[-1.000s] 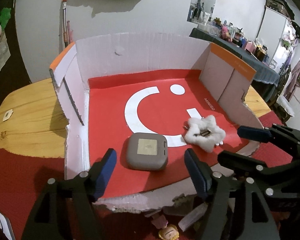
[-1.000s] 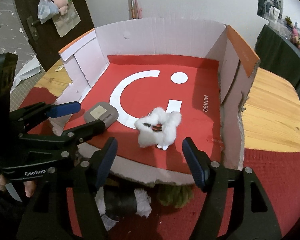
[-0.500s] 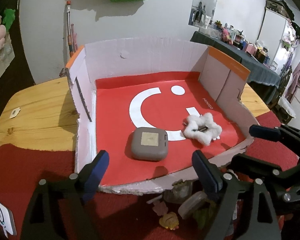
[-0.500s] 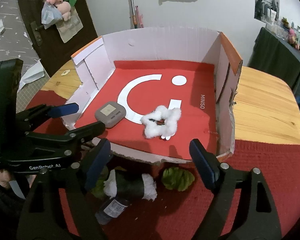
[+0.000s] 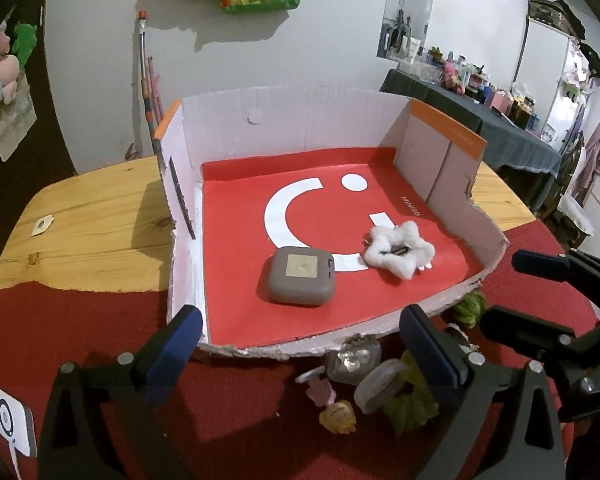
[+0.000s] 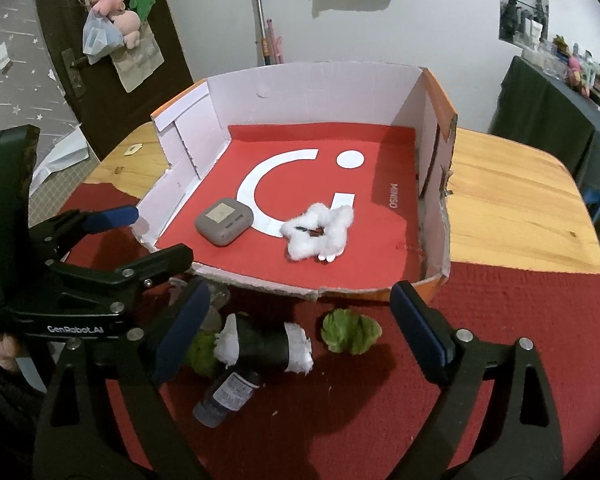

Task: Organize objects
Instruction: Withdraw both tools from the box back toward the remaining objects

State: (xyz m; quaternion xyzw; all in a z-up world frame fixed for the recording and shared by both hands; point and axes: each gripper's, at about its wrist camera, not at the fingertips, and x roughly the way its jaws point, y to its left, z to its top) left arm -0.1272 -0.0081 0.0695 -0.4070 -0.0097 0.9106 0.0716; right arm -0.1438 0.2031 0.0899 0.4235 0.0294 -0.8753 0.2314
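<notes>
A cardboard box (image 5: 300,120) (image 6: 320,88) with white walls and a red floor stands on the table. On its floor lie a grey square case (image 5: 302,276) (image 6: 224,220) and a white fluffy star (image 5: 400,250) (image 6: 320,236), apart from each other. My left gripper (image 5: 300,340) (image 6: 148,236) hovers before the box's torn front edge. Its jaws are opening with nothing between them. My right gripper (image 6: 300,312) (image 5: 516,292) hangs beside it on the right, jaws also opening and empty. Below them lie a green fuzzy ball (image 6: 350,330), a black plush roll (image 6: 266,344) and a small bottle (image 6: 228,396).
A red cloth (image 6: 500,320) covers the near half of the wooden table (image 5: 92,232). A little doll figure (image 5: 338,416), a clear case (image 5: 354,362) and a round disc (image 5: 380,384) lie before the box. A white device (image 5: 10,426) sits at the near left.
Both grippers have drawn back from the box and spread their jaws wider. The grey case and the fluffy star stay on the box floor. Loose items before the box came into view.
</notes>
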